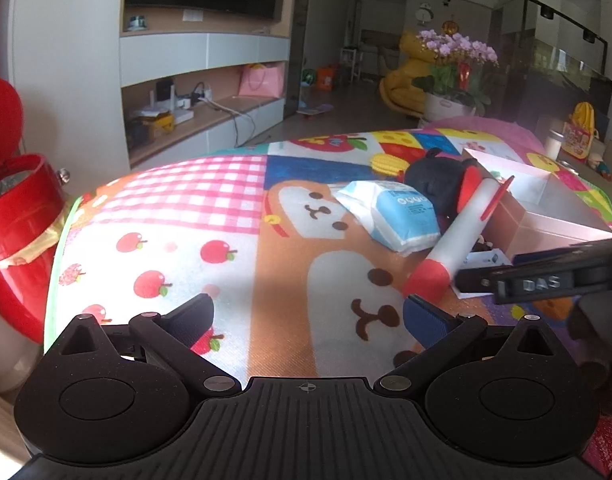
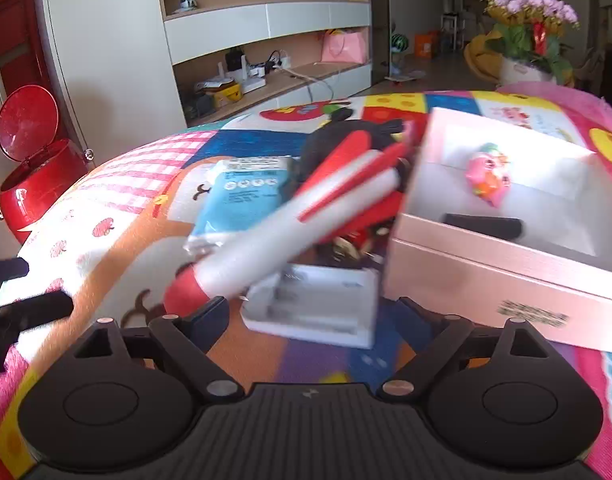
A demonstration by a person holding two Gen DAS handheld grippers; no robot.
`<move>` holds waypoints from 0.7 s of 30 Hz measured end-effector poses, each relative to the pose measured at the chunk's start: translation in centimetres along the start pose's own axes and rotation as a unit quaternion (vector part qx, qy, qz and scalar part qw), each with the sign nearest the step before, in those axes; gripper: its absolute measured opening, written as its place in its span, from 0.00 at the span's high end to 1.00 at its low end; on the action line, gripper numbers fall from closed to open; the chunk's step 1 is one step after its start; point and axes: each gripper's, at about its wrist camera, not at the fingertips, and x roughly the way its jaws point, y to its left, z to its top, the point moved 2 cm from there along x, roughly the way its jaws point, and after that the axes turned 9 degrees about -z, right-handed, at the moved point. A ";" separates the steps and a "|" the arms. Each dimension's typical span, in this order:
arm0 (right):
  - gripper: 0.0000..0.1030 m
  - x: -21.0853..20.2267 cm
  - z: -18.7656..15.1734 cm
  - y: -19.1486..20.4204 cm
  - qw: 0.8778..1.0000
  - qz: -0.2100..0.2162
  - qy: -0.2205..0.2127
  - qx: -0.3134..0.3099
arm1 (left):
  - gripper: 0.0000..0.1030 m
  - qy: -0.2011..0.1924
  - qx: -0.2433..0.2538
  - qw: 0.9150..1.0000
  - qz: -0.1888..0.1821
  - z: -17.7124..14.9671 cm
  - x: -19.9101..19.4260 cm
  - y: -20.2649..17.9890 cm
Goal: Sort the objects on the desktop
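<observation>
My left tool [image 1: 306,316] has its fingers spread wide with nothing between them, only the cartoon-print mat [image 1: 178,208] that covers the surface. Just ahead of its right finger lies the red tip of a white-and-red toy rocket [image 1: 462,232], which slants up and away to the right. Beyond the rocket, a blue-and-white tissue pack [image 1: 394,216] rests flat on the mat, and behind that sits a black plush toy [image 1: 434,184]. Further right stands an open pink box [image 1: 546,216].

My right tool [image 2: 312,320] also has its fingers apart, and they are widening a little more; a small white box [image 2: 318,308] lies on the mat between them and just ahead, and the pads do not press on it. The rocket [image 2: 290,224] lies across above that white box, touching or nearly touching it, its red nose pointing toward my left finger. Past it are the tissue pack [image 2: 242,196] and the black plush [image 2: 338,140]. Right of the tool, close beside the white box, is the pink box [image 2: 506,276], holding a pink toy [image 2: 488,176] and a dark item I cannot identify. The right tool [image 1: 542,280] shows at the right edge of the left view, beside the rocket's nose. Far left, off the surface, stands a red bin [image 2: 38,184] with its lid raised.
</observation>
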 end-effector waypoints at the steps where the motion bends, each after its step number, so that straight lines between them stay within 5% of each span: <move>1: 0.12 0.3 0.0 0.2 1.000 -0.003 0.005 -0.001 | 0.00 0.001 0.000 1.000 -0.003 0.0 0.1 -0.1; 4: 0.23 0.6 -0.1 0.4 1.000 -0.021 0.014 -0.016 | 0.00 0.004 0.008 1.000 -0.014 -0.1 0.3 -1.1; 12: 0.24 -4.8 -3.5 -2.8 0.998 -0.039 -0.021 -0.035 | 0.00 0.012 0.046 0.998 -0.047 -0.3 1.9 -4.3; 21: 0.25 -10.5 -8.6 -10.5 0.991 -0.110 -0.035 0.061 | 0.00 0.001 0.141 0.989 -0.054 0.6 5.9 -8.7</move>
